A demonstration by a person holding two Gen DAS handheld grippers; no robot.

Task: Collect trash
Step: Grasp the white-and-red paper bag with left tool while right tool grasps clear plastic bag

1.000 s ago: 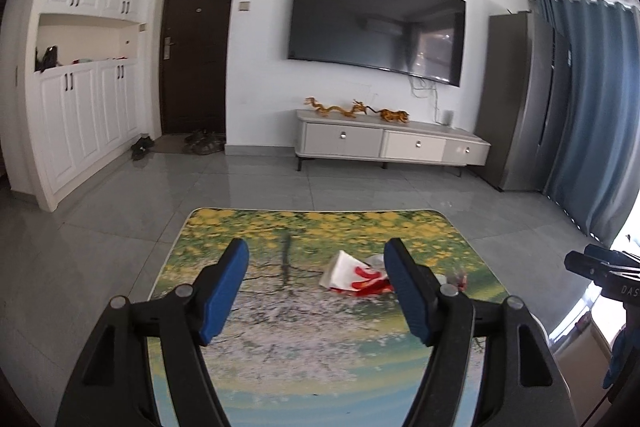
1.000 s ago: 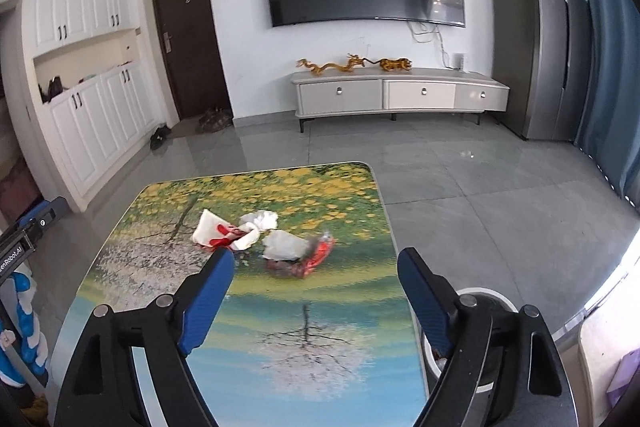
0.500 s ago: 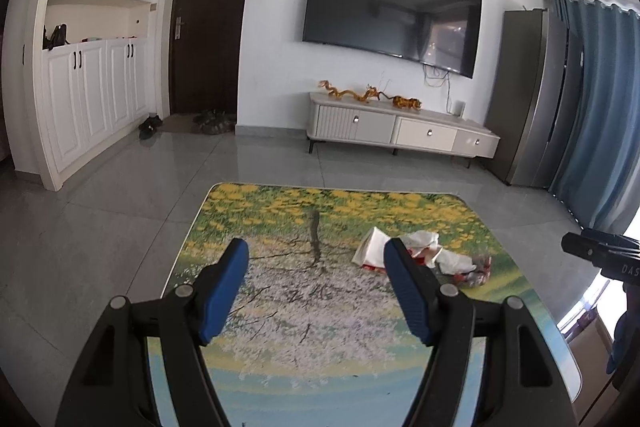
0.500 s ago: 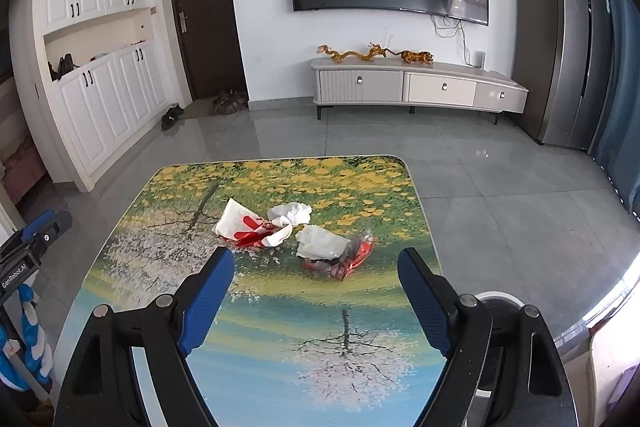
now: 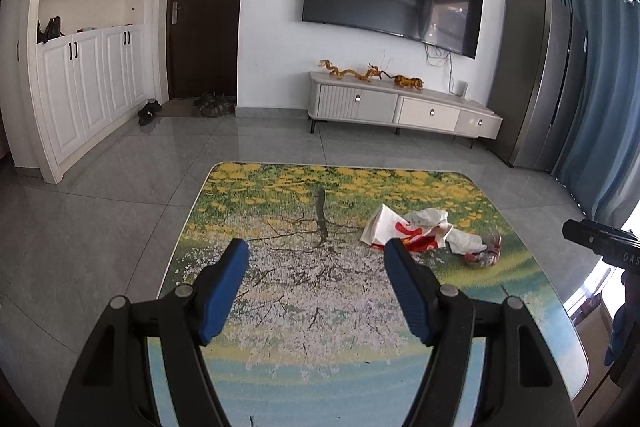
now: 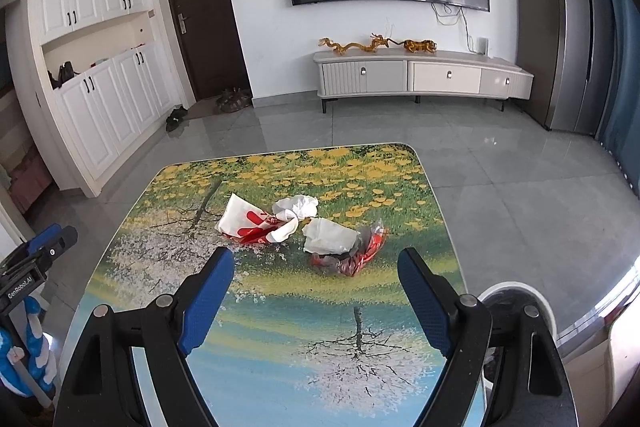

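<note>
Trash lies in a loose heap on the printed table top (image 6: 280, 327): a white and red paper wrapper (image 6: 256, 223), a crumpled white tissue (image 6: 298, 207), a second white tissue (image 6: 330, 237) and a red and clear plastic wrapper (image 6: 360, 253). The heap also shows in the left wrist view: wrapper (image 5: 394, 229), tissue (image 5: 428, 215), plastic wrapper (image 5: 482, 253). My right gripper (image 6: 314, 261) is open and empty, just short of the heap. My left gripper (image 5: 316, 253) is open and empty, left of the heap.
A white round bin (image 6: 516, 301) stands by the table's right edge. Grey tile floor surrounds the table. A TV cabinet (image 6: 420, 77), a wall TV, white cupboards (image 6: 104, 107) and a dark door stand at the far walls. Blue curtains (image 5: 600, 99) hang at the right.
Both grippers have tilted up and drawn back slightly, so the trash heap sits higher on the table in view. Both stay open and empty. The trash has not moved.
</note>
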